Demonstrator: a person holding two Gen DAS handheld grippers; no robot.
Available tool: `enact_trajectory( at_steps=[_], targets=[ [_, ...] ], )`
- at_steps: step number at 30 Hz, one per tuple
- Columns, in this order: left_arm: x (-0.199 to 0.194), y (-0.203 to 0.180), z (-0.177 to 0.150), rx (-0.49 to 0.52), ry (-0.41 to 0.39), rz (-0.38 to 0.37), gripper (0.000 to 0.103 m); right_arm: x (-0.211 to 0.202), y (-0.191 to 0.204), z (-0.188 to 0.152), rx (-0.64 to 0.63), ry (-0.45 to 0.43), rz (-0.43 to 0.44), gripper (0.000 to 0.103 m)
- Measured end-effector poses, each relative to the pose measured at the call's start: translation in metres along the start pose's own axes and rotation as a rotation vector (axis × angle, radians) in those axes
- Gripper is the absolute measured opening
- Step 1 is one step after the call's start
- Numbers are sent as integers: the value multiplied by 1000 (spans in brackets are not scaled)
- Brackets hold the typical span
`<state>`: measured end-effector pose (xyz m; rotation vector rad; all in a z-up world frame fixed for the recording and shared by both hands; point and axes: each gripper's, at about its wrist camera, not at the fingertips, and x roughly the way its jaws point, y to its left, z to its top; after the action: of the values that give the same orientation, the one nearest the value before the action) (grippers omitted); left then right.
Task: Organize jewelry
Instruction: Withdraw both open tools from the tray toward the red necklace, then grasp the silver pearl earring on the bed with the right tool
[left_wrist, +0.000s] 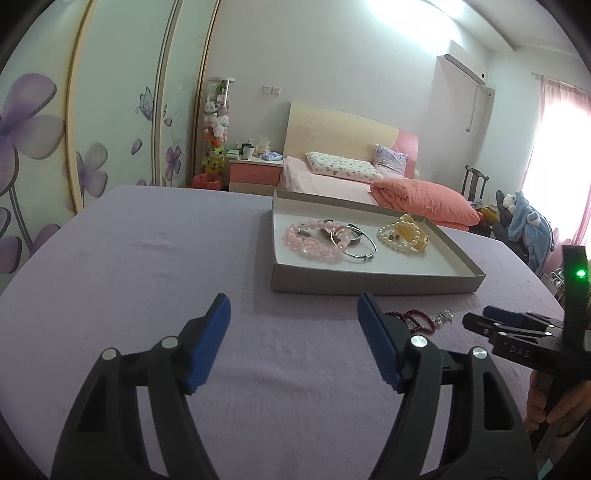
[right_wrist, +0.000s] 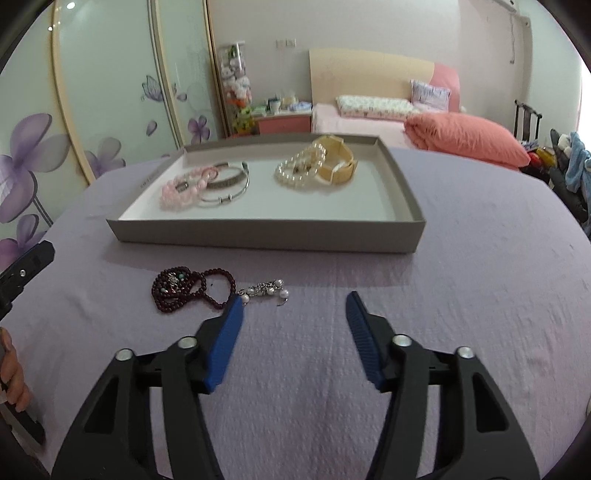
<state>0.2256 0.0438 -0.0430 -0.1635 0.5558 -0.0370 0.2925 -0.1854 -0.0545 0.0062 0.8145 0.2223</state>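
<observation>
A shallow grey box on the purple cloth holds a pink bead bracelet, silver bangles, a pearl bracelet and a cream bangle. In front of the box lie a dark red bead string and a small pearl piece. My right gripper is open and empty, just right of the pearl piece. My left gripper is open and empty, left of the red beads.
The purple-covered table fills the foreground. Behind it stand a bed with a coral pillow, a pink nightstand and flowered wardrobe doors. The right gripper also shows at the right edge of the left wrist view.
</observation>
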Motion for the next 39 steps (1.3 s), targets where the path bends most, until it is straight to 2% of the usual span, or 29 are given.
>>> enact_trajectory(
  at_steps=[4,11,12,15,18,31,35,39],
  targets=[
    [0,1,1,-7,-3,1,70,14,-1,5,28,44,16,41],
    [1,1,1,-9,-1,0,70,22,10,12,-3,61,22,37],
    [1,1,1,-8,0,0,70,25,13,12,-23,71,15,35],
    [2,-1,1,-4,2,-1,70,23,16,10,-53,82,-2,14],
    [2,-1,0,-2,2,-2,70,16,13,2,-59,83,-7,14],
    [9,-18,0,42,26,-20,70,-21,-35,-29,66,76,-61,14],
    [17,-29,1,67,61,-38,72,-30,-47,-39,97,73,-77,14],
    [36,-50,0,97,133,-75,74,-33,-50,-42,104,72,-73,14]
  ],
)
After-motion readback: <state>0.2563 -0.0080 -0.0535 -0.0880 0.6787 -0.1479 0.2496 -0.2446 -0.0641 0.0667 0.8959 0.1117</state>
